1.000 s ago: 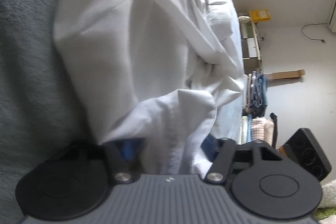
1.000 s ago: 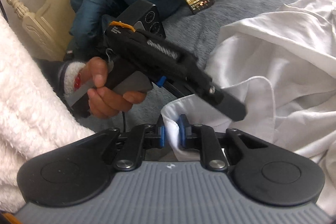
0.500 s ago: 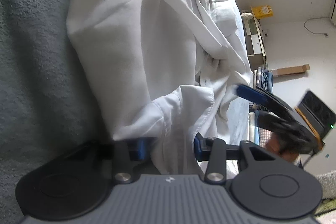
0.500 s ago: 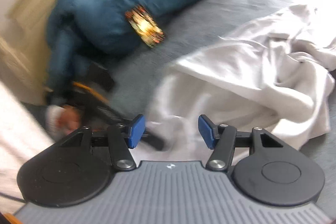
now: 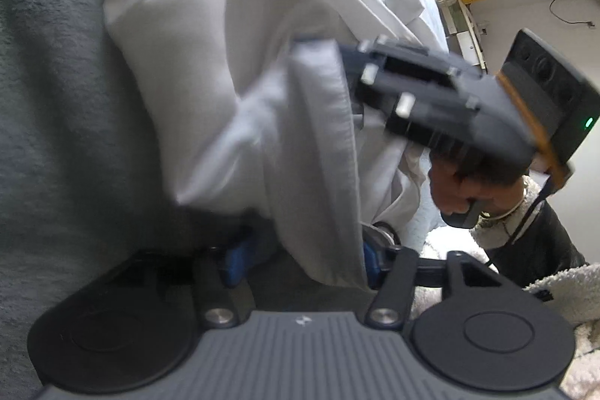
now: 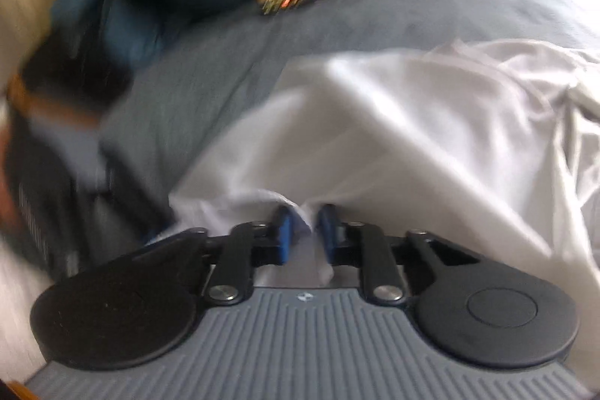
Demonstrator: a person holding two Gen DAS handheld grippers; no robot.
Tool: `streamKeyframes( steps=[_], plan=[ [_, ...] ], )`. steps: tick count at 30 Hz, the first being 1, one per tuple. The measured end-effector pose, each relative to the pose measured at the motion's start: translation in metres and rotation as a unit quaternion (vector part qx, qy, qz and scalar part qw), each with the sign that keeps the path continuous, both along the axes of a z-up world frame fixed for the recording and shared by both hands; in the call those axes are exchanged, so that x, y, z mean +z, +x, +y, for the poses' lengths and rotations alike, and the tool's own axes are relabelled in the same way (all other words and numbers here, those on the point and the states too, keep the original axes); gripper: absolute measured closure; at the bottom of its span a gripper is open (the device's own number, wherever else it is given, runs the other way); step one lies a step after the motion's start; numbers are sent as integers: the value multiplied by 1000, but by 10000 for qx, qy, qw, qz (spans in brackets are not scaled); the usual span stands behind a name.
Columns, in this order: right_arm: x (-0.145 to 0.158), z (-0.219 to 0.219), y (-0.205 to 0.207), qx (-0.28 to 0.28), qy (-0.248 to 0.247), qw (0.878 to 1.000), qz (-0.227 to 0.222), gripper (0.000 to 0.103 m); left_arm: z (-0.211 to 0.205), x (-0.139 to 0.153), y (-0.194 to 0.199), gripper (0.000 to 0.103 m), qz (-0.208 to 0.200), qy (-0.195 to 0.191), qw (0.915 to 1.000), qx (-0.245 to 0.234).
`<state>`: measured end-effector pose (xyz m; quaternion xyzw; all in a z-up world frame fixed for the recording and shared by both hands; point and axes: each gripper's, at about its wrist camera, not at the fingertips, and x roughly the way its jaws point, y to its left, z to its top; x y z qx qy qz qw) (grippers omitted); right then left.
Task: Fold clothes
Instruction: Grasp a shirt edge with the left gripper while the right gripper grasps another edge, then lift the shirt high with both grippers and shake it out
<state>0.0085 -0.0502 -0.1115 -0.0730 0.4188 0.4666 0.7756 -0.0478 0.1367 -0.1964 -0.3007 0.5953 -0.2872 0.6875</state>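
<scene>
With the white shirt [image 6: 393, 137] heaped on the grey bedspread [image 6: 337, 25], the right gripper [image 6: 304, 231] has just pinched its hem while the left gripper [image 5: 300, 257] has just widened, so that loose hem could slip free, spoiling the fold.

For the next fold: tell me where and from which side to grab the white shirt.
Take the white shirt by its stitched hem edge, coming in low from the near side. That edge is doubled, stands off the grey blanket, and already hangs between the left gripper pads.
</scene>
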Motion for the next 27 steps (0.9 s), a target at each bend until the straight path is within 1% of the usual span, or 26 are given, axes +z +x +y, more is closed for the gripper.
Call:
streamKeyframes(
  steps=[2, 5, 6, 7, 8, 9, 10, 11, 13, 14, 15, 16, 18, 20, 22, 23, 25, 27],
  plan=[
    [8, -7, 3, -387, 307, 9987, -149, 94, -6, 0, 2, 38, 20, 65, 10000, 21],
    [19, -16, 2, -848, 603, 9939, -371, 97, -12, 1, 5, 39, 57, 200, 9997, 94],
    [23, -19, 1, -980, 669, 9918, -468, 97, -13, 2, 5, 42, 49, 276, 9995, 150],
    [25, -22, 1, -1100, 713, 9898, -563, 98, -14, 5, 4, 52, -8, 392, 9990, 207],
    [28, -26, -1, -1217, 757, 9876, -639, 98, -16, 10, 4, 60, -116, 517, 9983, 239],
    [31, -29, -3, -1324, 804, 9854, -713, 99, -17, 15, 4, 66, -246, 619, 9974, 262],
    [35, -33, -5, -1405, 851, 9833, -779, 99, -19, 22, 4, 79, -375, 689, 9965, 299],
    [39, -38, -6, -1506, 886, 9809, -852, 100, -20, 29, 4, 90, -504, 751, 9954, 330],
    [50, -49, -5, -1731, 964, 9749, -1017, 101, -23, 46, 7, 96, -794, 880, 9923, 364],
    [58, -56, -5, -1855, 1001, 9710, -1124, 101, -26, 59, 10, 98, -1017, 1019, 9889, 364],
    [66, -61, -4, -1996, 1042, 9661, -1264, 101, -28, 73, 14, 99, -1243, 1134, 9850, 381],
    [75, -67, -4, -2144, 1084, 9605, -1406, 101, -29, 89, 19, 99, -1458, 1175, 9813, 437],
    [100, -84, -2, -2526, 1234, 9445, -1698, 102, -31, 128, 33, 100, -1938, 1093, 9732, 576],
    [130, -107, 1, -2913, 1487, 9243, -1965, 102, -36, 173, 48, 100, -2586, 1087, 9578, 631],
    [168, -129, 2, -3224, 1648, 9027, -2325, 102, -51, 223, 58, 100, -3255, 1115, 9375, 525],
    [190, -139, -1, -3319, 1719, 8914, -2562, 102, -60, 249, 61, 100, -3607, 1141, 9245, 456],
    [232, -157, -9, -3491, 1839, 8669, -3047, 102, -78, 299, 63, 101, -4335, 1176, 8927, 367],
    [274, -170, -24, -3584, 1822, 8408, -3625, 102, -94, 343, 59, 101, -4897, 1114, 8640, 364]
  ],
)
